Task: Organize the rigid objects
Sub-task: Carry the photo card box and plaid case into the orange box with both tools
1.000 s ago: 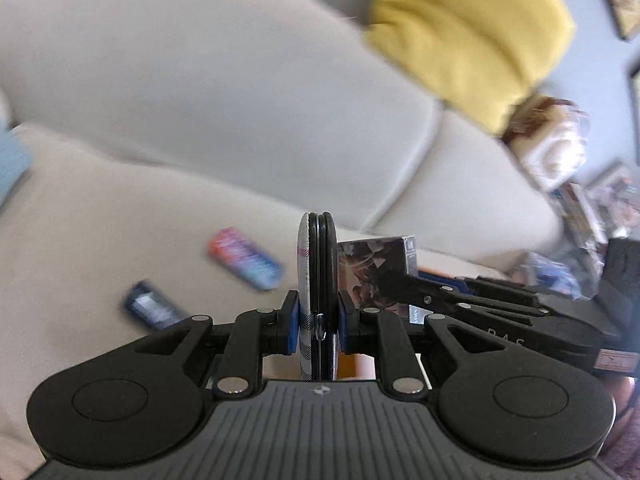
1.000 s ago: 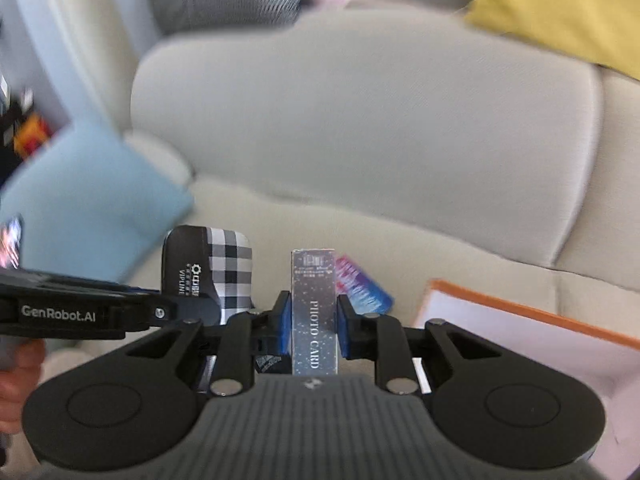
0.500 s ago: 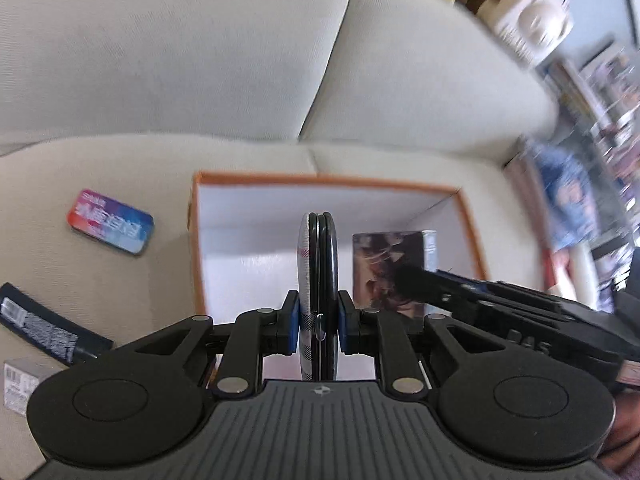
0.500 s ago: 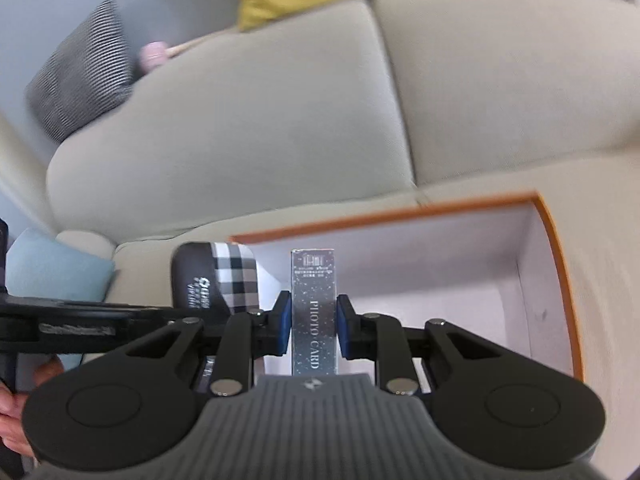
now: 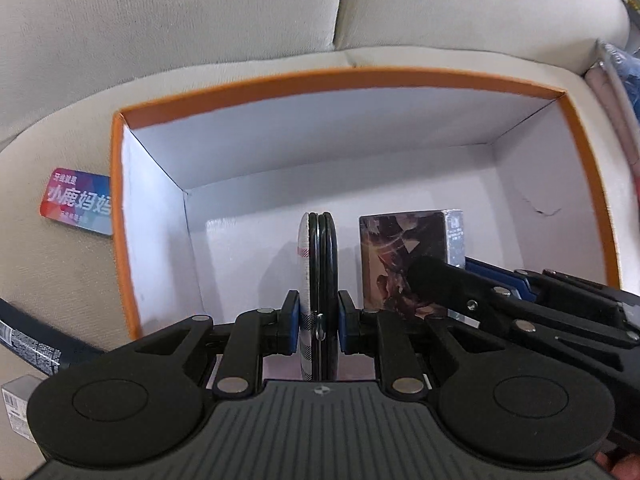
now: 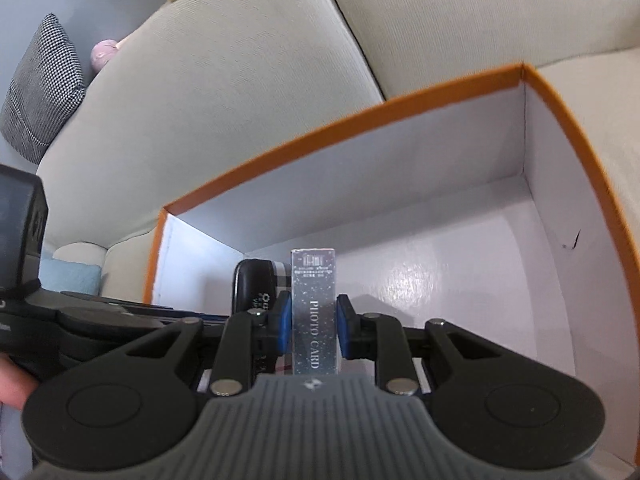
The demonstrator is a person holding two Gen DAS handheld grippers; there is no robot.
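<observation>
My left gripper (image 5: 318,322) is shut on a flat black-and-plaid case (image 5: 316,280), held edge-on over the orange-rimmed white box (image 5: 280,80). My right gripper (image 6: 314,330) is shut on a silver photo card box (image 6: 314,300), also held inside the orange-rimmed box (image 6: 340,120). In the left wrist view the photo card box (image 5: 404,256) and the right gripper's arm show just right of the case. In the right wrist view the plaid case (image 6: 256,284) shows just left of the card box. The box floor around both items is bare white.
The box sits on a beige sofa (image 5: 180,20). Left of the box lie a colourful card pack (image 5: 76,206), a dark flat packet (image 5: 36,350) and a small white box (image 5: 14,404). A checked cushion (image 6: 40,88) leans at the sofa's far left.
Both grippers have swung from facing the sofa back to over the box and moved down into it, each still holding its item. The box now fills both views.
</observation>
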